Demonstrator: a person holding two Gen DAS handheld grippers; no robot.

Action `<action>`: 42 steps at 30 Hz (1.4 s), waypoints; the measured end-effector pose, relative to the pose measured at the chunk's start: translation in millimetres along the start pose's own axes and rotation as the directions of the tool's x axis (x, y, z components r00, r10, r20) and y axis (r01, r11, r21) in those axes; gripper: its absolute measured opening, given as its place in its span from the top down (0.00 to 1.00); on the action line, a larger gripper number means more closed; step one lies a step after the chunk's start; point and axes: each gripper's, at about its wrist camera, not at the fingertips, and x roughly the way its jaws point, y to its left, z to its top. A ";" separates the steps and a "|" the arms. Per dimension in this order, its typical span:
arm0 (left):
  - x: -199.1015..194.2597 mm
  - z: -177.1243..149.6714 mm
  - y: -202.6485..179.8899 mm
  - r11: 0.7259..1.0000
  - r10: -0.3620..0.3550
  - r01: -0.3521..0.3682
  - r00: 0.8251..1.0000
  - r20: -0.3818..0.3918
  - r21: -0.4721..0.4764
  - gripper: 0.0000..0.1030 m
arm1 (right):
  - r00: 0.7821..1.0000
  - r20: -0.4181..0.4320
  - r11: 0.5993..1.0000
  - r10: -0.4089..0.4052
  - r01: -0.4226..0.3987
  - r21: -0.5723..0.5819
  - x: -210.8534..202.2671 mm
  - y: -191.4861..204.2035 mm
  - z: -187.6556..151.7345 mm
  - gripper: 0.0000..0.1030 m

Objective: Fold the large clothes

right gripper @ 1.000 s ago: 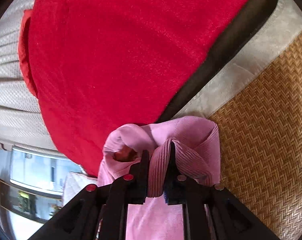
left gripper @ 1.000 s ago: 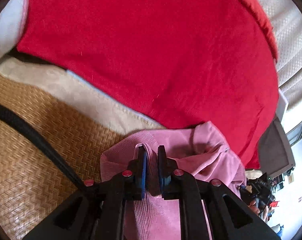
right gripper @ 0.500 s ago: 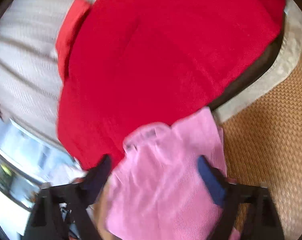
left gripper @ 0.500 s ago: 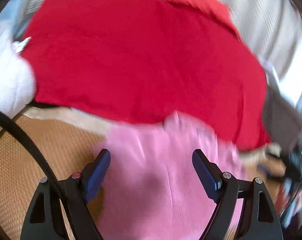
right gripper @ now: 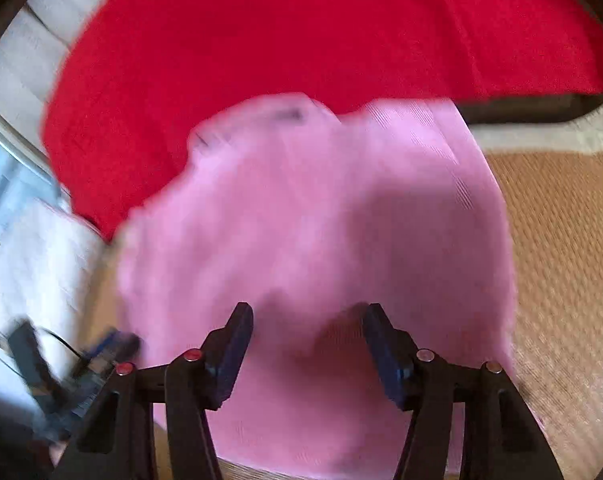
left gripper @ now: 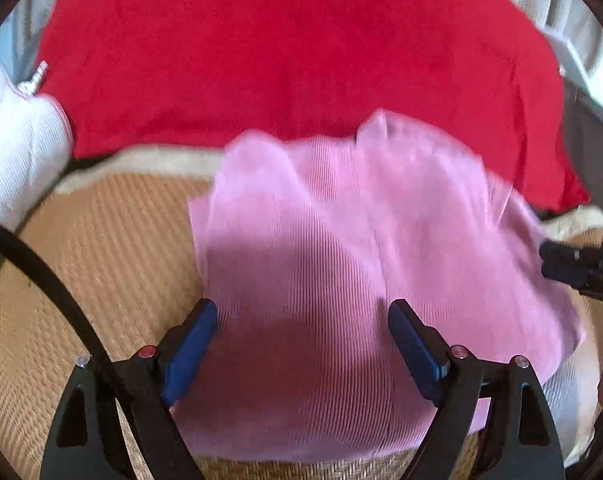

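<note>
A pink ribbed garment point(left gripper: 361, 240) lies folded on the woven mat point(left gripper: 101, 240), its far edge resting on a red cloth point(left gripper: 281, 60). My left gripper point(left gripper: 301, 308) hovers over the garment's near part, its jaws opening wide, blue pads clear of the fabric. In the right wrist view the same pink garment point(right gripper: 321, 220) fills the middle, blurred. My right gripper point(right gripper: 307, 310) hangs above it with jaws apart and closing a little, gripping nothing. The right gripper's black body point(left gripper: 581, 268) shows at the left view's right edge.
The large red cloth point(right gripper: 301, 32) covers the far side. A white cloth point(left gripper: 13, 140) lies at the left, and a black cable point(left gripper: 41, 264) curves across the woven mat point(right gripper: 561, 240). Pale cushions and a window sit beyond.
Both grippers were shut on bunched pink fabric a second ago. They have let go and pulled back, and the garment now lies spread flat below them.
</note>
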 end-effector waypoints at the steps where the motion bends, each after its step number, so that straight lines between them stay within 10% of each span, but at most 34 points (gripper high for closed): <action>1: -4.9 3.6 0.7 1.000 -0.005 0.005 1.000 0.026 0.004 0.15 | 1.000 0.022 1.000 0.018 -0.018 -0.013 -4.5 6.1 5.7 0.41; 12: 37.2 1.4 5.4 0.999 0.047 -0.047 0.995 -0.087 -0.007 0.14 | 0.995 -0.098 1.000 -0.016 0.017 0.002 113.5 24.1 46.6 0.40; 28: -30.5 10.8 -18.4 0.990 0.118 -0.130 0.980 0.160 0.063 0.14 | 0.998 0.059 0.999 -0.022 0.023 -0.023 -29.8 10.0 -15.0 0.40; 42: -31.6 10.1 -30.4 0.985 0.131 -0.151 0.971 0.200 0.089 0.14 | 0.988 -0.014 0.985 -0.154 0.152 -0.075 12.9 -3.8 -42.7 0.40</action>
